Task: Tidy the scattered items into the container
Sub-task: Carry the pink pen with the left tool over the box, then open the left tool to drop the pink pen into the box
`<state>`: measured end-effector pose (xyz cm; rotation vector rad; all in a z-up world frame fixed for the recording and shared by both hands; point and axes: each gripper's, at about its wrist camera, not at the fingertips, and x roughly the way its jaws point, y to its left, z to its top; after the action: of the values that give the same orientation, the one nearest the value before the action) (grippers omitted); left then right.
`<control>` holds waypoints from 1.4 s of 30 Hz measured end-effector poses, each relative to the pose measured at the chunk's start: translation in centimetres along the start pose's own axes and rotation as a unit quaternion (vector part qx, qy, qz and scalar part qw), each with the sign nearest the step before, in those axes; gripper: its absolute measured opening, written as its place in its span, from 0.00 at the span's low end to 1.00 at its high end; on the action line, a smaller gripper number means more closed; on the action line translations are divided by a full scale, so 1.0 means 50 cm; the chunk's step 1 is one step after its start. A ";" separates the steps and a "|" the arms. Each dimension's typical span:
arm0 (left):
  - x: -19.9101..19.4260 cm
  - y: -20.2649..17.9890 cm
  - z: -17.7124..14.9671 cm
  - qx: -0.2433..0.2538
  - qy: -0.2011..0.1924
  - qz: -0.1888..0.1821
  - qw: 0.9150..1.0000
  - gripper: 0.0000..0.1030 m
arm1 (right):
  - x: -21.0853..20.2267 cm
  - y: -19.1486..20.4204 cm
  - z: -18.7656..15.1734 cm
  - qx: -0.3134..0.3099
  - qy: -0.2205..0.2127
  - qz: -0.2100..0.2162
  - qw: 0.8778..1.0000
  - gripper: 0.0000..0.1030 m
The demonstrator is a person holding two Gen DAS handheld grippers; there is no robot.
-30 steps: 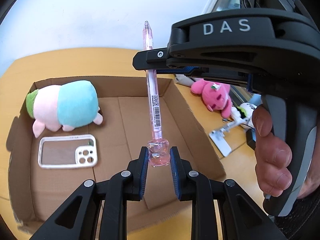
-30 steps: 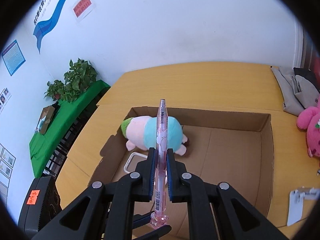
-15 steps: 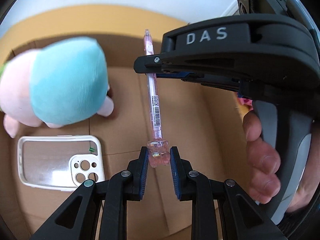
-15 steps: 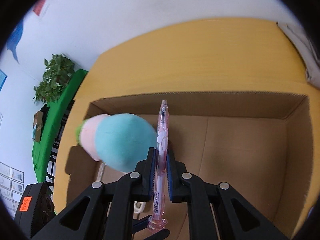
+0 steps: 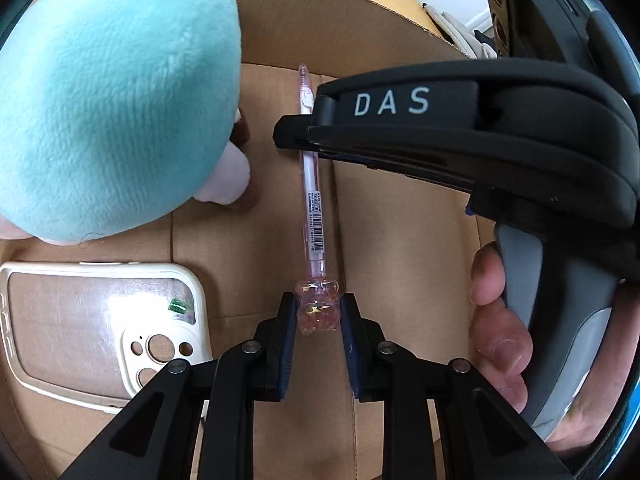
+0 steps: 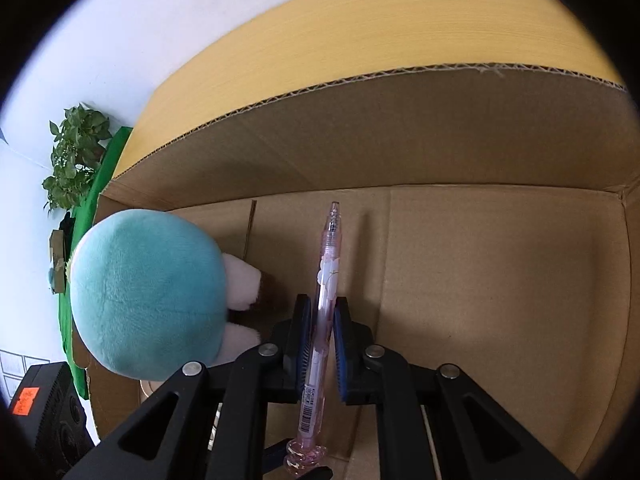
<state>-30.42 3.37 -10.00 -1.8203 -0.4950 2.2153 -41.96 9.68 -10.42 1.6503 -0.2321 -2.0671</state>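
A pink translucent pen (image 5: pixel 311 216) with a bear-shaped cap is held by both grippers low inside the cardboard box (image 6: pixel 400 128). My left gripper (image 5: pixel 317 316) is shut on the bear cap end. My right gripper (image 6: pixel 320 332) is shut on the pen's barrel (image 6: pixel 326 288), and its black body (image 5: pixel 440 120) crosses the left wrist view above the pen. The pen lies close to the box floor; I cannot tell if it touches. A teal and pink plush (image 5: pixel 112 96) and a white phone case (image 5: pixel 100 320) lie in the box to the left.
The plush (image 6: pixel 148 292) sits just left of the pen. The box's far wall and right wall (image 6: pixel 624 280) enclose the space. A yellow table (image 6: pixel 400 40) lies beyond the box. A plant (image 6: pixel 76 152) and green table stand far left.
Both grippers have moved down and forward into the box with the pen, from above the rim to near the floor. The plush and phone case now look much closer.
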 end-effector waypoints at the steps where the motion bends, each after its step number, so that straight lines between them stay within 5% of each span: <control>1: 0.000 0.000 -0.001 0.001 0.000 0.000 1.000 0.22 | 0.000 -0.003 0.001 0.000 0.000 0.000 1.000 0.10; 7: -0.003 0.001 -0.010 -0.003 -0.001 -0.004 1.000 0.24 | 0.001 -0.016 -0.002 0.002 -0.005 0.007 1.000 0.11; 12: -0.015 0.002 -0.021 -0.004 -0.012 0.011 1.000 0.49 | -0.020 -0.016 -0.003 0.002 -0.027 0.003 1.000 0.46; 14: -0.027 0.004 -0.027 -0.006 -0.024 0.025 0.999 0.72 | -0.038 -0.019 -0.004 0.005 -0.036 -0.001 0.999 0.47; 15: -0.034 0.005 -0.030 -0.006 -0.030 0.026 0.999 0.76 | -0.048 -0.020 -0.004 0.003 -0.039 0.000 0.999 0.47; 23: -0.131 -0.031 -0.090 0.027 -0.109 0.042 0.993 0.82 | -0.161 0.003 -0.049 -0.031 -0.086 -0.023 0.996 0.54; 30: -0.250 -0.027 -0.146 0.066 -0.215 0.080 0.971 0.92 | -0.281 0.031 -0.142 -0.060 -0.152 -0.071 0.984 0.74; 42: -0.385 0.047 -0.332 0.066 -0.350 0.133 0.925 0.99 | -0.339 0.096 -0.374 -0.077 -0.220 -0.126 0.964 0.75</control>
<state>-10.20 -4.35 3.58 -1.0287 -0.2032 2.9850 -20.24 16.43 1.53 1.1602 -0.0013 -2.5597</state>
